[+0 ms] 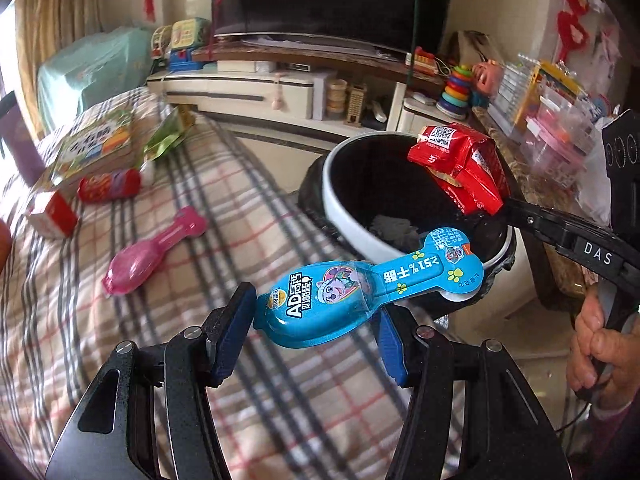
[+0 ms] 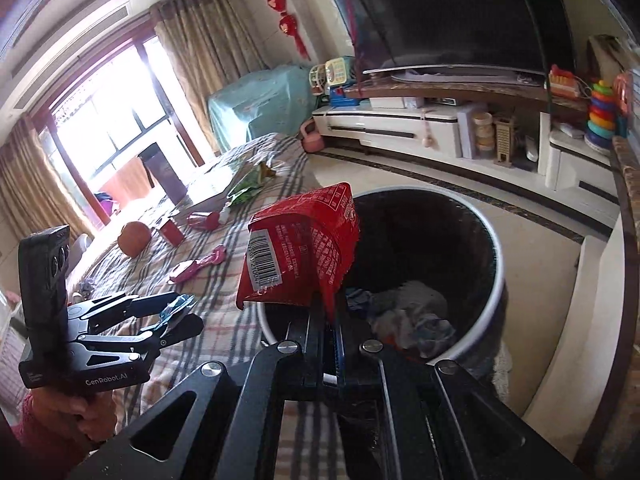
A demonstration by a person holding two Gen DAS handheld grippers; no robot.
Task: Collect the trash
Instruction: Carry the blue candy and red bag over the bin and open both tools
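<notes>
Tools both grip trash: our left tool (image 1: 316, 312) clamps a blue wrapper (image 1: 372, 292), our right tool (image 2: 334, 332) pinches a red packet (image 2: 304, 248) over the bin (image 2: 494, 256).

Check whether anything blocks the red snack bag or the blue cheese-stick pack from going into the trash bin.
Nothing visible does. The red snack bag, pinched in the right claw, hangs at the trash bin's open rim. The blue cheese-stick pack, gripped by the left claw, sits beside the bin's near edge. The bin has no lid, only some crumpled rubbish at the bottom.
</notes>
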